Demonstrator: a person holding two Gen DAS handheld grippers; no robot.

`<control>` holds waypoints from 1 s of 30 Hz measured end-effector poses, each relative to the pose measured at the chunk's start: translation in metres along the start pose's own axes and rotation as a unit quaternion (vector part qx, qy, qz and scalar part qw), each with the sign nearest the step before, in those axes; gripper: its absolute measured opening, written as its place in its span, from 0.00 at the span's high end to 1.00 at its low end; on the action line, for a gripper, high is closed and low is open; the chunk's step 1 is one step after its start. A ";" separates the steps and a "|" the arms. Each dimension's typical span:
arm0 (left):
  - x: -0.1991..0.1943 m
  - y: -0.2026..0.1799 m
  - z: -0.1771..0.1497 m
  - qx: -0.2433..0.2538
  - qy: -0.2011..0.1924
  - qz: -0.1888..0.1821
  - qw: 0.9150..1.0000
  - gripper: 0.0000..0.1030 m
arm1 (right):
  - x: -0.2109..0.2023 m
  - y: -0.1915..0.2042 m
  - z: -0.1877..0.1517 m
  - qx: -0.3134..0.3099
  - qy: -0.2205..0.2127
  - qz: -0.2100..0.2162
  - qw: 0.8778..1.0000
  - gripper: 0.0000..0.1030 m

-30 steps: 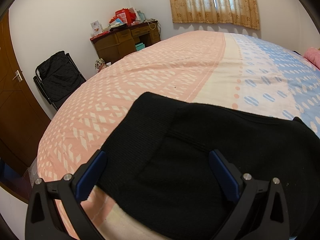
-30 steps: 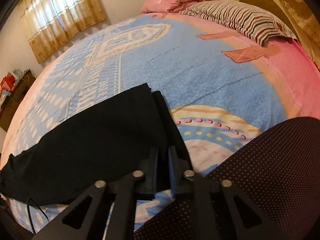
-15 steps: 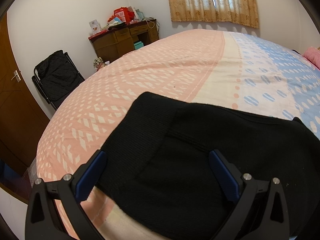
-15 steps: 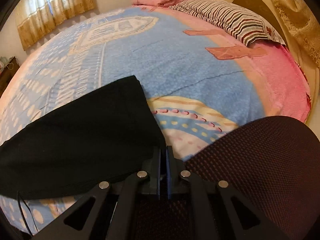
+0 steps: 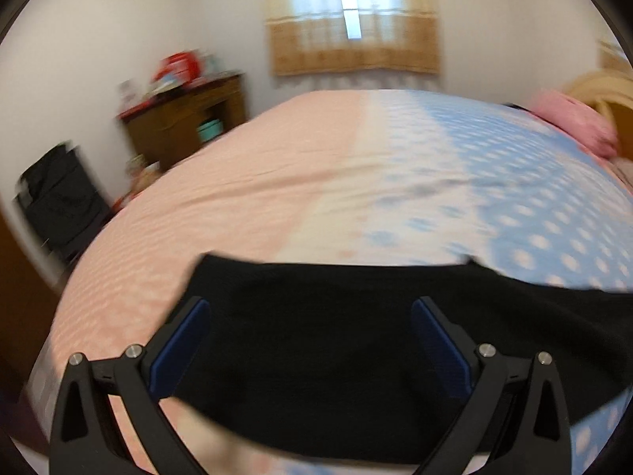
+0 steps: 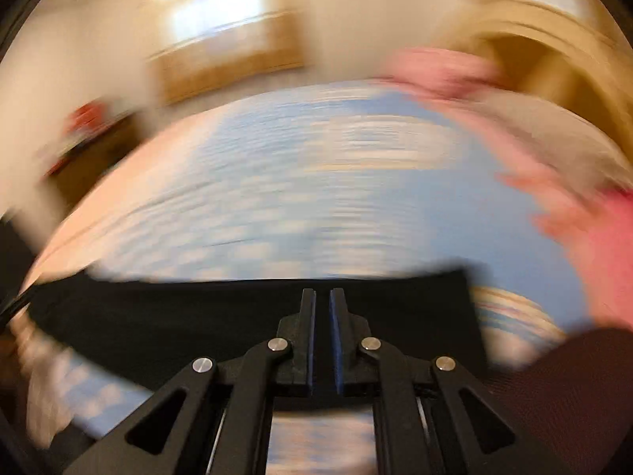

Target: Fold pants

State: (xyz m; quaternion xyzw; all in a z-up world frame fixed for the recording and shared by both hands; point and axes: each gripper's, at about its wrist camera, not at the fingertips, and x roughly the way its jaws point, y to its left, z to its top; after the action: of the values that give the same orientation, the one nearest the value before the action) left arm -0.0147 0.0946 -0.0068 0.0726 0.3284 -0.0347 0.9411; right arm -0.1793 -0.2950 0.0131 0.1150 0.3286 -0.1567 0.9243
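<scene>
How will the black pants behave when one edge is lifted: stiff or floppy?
Probably floppy: the black pants lie flat on the bed as soft cloth. Likely light, as the right gripper takes an edge narrowly.

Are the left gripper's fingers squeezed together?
No, the left gripper has its fingers wide apart over the black pants.

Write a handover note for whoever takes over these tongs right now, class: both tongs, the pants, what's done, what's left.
Left tongs: wide open above the black pants, gripping nothing.
Right tongs: nearly shut, jaws just opening; blur hides whether cloth is pinched.
Pants: a flat band along the near edge of the bed.
Done: laid out flat.
Left: the folding; no finished fold shows.
</scene>
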 end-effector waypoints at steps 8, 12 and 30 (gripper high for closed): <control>0.008 -0.014 -0.020 0.012 0.028 0.001 1.000 0.00 | 0.106 0.174 0.020 -0.195 0.074 0.174 0.962 0.93; 0.026 -0.009 -0.041 -0.016 0.068 0.008 0.998 0.00 | 0.148 0.212 0.015 -0.276 0.126 0.204 0.931 0.93; 0.029 -0.015 -0.048 -0.010 0.028 0.019 0.999 0.00 | 0.180 0.252 0.012 -0.419 0.150 0.190 0.875 0.72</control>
State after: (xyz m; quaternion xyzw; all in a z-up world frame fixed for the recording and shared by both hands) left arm -0.0229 0.0871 -0.0642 0.0701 0.3532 -0.0113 0.9329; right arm 0.0513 -0.1048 -0.0658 -0.2004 0.4696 0.1936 0.8378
